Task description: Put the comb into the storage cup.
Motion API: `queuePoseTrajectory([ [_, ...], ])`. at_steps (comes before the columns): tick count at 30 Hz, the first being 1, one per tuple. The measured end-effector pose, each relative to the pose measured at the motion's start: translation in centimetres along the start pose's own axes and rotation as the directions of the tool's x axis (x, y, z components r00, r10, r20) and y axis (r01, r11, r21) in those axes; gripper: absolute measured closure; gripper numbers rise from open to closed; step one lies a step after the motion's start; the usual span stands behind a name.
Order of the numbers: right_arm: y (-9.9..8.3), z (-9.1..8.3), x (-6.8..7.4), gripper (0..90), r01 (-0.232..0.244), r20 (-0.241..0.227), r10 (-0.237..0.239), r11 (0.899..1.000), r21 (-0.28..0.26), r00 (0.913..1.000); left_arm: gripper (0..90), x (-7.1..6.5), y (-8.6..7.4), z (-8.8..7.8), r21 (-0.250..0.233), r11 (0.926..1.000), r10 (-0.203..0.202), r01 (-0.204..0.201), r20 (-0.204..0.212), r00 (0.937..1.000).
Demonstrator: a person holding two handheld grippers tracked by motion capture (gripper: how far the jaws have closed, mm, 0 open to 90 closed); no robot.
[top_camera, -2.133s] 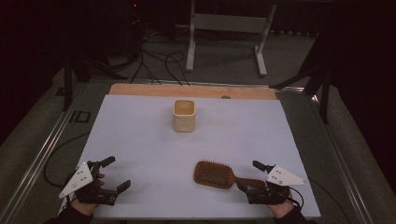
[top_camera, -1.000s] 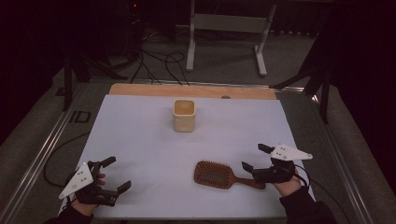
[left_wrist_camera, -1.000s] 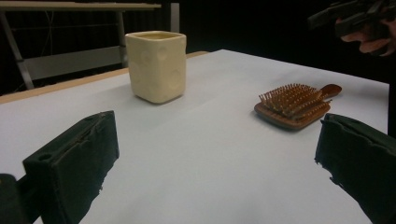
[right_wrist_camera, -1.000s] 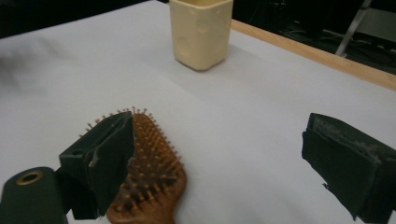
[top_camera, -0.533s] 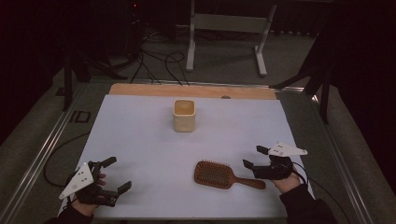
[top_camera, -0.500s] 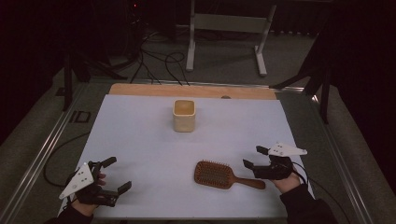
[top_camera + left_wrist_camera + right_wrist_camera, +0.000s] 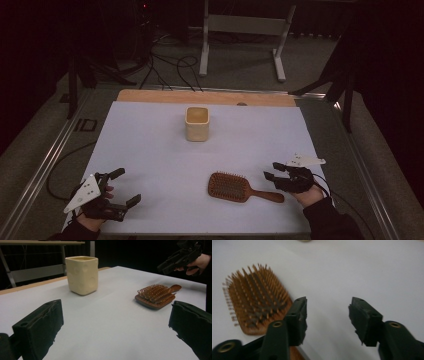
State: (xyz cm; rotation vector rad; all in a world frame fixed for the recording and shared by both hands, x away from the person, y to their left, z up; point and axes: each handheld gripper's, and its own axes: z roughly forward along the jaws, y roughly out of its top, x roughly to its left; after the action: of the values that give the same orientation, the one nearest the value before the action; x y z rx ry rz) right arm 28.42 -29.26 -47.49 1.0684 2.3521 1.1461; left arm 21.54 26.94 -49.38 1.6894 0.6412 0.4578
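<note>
Wooden hairbrush (image 7: 243, 187) lies at nine o'clock of our half-closed, empty right gripper (image 7: 270, 171); closing now probably misses its handle.

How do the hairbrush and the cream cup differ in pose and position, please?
The hairbrush lies flat, bristles up, on the near side of the table by the right gripper; the cream cup stands upright farther back, near the middle. The hairbrush is brown and flat, the cup pale and squarish. Both rest on the white sheet, untouched.
</note>
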Motion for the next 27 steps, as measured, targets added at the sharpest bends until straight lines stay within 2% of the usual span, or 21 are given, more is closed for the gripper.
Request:
queuePoseTrajectory([
  [4,-0.2,0.2,0.1,59.6,0.026,0.02,-0.027,0.998,0.05,0.9994,0.2,0.0,0.0,0.0,-0.002,1.0,0.001,-0.001,0.001,1.0],
  [10,-0.6,0.5,0.1,85.0,0.064,0.049,-0.069,0.992,0.106,0.9964,0.2,0.0,0.0,0.0,0.0,1.0,0.001,-0.001,0.002,1.0],
  [11,-0.6,0.5,0.1,85.0,0.064,0.049,-0.069,0.992,0.106,0.9964,0.2,0.0,0.0,0.0,0.0,1.0,0.001,-0.001,0.002,1.0],
  [12,-0.7,0.6,0.1,89.5,0.07,0.053,-0.077,0.99,0.125,0.9956,0.2,0.0,0.0,0.0,0.003,1.0,0.0,0.0,0.003,1.0],
  [19,-1.3,0.7,0.2,90.0,0.108,0.016,-0.113,0.977,0.186,0.9934,0.2,0.0,0.0,0.1,0.005,1.0,-0.001,0.001,0.006,1.0],
  [23,-1.7,0.7,0.6,90.0,0.123,-0.02,-0.121,0.97,0.207,0.9924,0.2,0.0,0.0,0.1,0.009,0.9999,0.004,-0.004,0.009,1.0],
  [27,-2.1,0.8,0.8,90.0,0.123,-0.031,-0.119,0.968,0.218,0.9924,0.2,0.0,0.0,0.1,0.006,1.0,0.001,-0.001,0.007,1.0],
])
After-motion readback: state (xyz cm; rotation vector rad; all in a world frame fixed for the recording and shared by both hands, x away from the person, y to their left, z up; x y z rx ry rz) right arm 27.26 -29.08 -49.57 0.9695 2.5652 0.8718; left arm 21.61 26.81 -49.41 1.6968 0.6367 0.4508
